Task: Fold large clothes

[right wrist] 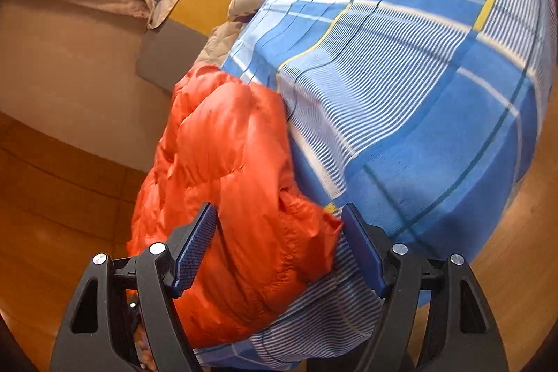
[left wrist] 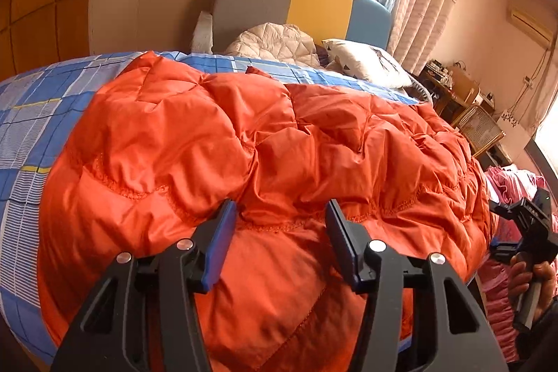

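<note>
A large orange quilted down coat (left wrist: 244,142) lies spread across the blue plaid bed sheet (left wrist: 31,114). My left gripper (left wrist: 280,211) is open, its jaws wide apart just above the coat's near hem, holding nothing. My right gripper (right wrist: 279,215) is open too, its jaws on either side of a puffy end of the coat (right wrist: 240,183) at the edge of the bed (right wrist: 436,93). The right gripper also shows in the left wrist view (left wrist: 523,232), held in a hand past the coat's right end.
A cream quilted garment (left wrist: 275,44) and a white pillow (left wrist: 366,61) lie at the head of the bed by the grey, yellow and blue headboard (left wrist: 296,2). Pink bedding (left wrist: 512,183) lies to the right. A cluttered desk (left wrist: 450,82) and a chair (left wrist: 477,128) stand by the curtained window. The floor (right wrist: 42,232) is wooden.
</note>
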The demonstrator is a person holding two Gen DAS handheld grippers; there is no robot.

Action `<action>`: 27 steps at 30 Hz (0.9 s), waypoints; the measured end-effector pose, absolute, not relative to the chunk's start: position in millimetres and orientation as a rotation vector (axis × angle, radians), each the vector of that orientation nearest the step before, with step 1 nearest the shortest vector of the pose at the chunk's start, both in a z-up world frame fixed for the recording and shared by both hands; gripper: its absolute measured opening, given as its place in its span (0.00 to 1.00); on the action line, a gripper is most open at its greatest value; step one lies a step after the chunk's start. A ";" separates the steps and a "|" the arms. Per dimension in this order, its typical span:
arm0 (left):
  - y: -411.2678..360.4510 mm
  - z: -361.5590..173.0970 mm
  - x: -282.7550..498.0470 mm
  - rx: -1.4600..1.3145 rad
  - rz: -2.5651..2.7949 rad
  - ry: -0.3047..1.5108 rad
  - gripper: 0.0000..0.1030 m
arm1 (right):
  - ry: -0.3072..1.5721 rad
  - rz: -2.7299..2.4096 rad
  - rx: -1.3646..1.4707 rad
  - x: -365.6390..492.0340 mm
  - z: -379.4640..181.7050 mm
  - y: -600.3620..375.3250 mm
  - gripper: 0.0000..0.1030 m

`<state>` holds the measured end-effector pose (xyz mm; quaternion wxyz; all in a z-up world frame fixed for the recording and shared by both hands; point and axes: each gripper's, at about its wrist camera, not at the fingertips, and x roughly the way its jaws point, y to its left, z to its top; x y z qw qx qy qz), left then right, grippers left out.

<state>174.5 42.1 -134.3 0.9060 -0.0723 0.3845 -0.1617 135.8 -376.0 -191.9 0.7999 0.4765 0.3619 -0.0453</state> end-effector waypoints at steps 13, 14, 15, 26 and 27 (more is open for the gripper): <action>52.7 -155.7 187.6 -0.232 -0.390 0.848 0.48 | 0.769 0.007 1.073 184.6 -203.2 -366.4 0.74; 53.3 -156.9 187.7 -0.242 -0.392 0.849 0.48 | 0.772 0.012 1.067 187.9 -204.5 -364.7 0.71; 53.7 -157.9 187.8 -0.246 -0.393 0.848 0.48 | 0.770 0.018 1.070 189.3 -205.9 -364.1 0.64; 43.0 -159.9 187.2 -0.204 -0.353 0.834 0.48 | 0.737 0.086 1.033 183.5 -185.9 -355.2 0.29; 41.4 -160.2 186.5 -0.199 -0.351 0.832 0.48 | 0.732 0.095 1.024 183.1 -182.0 -352.8 0.29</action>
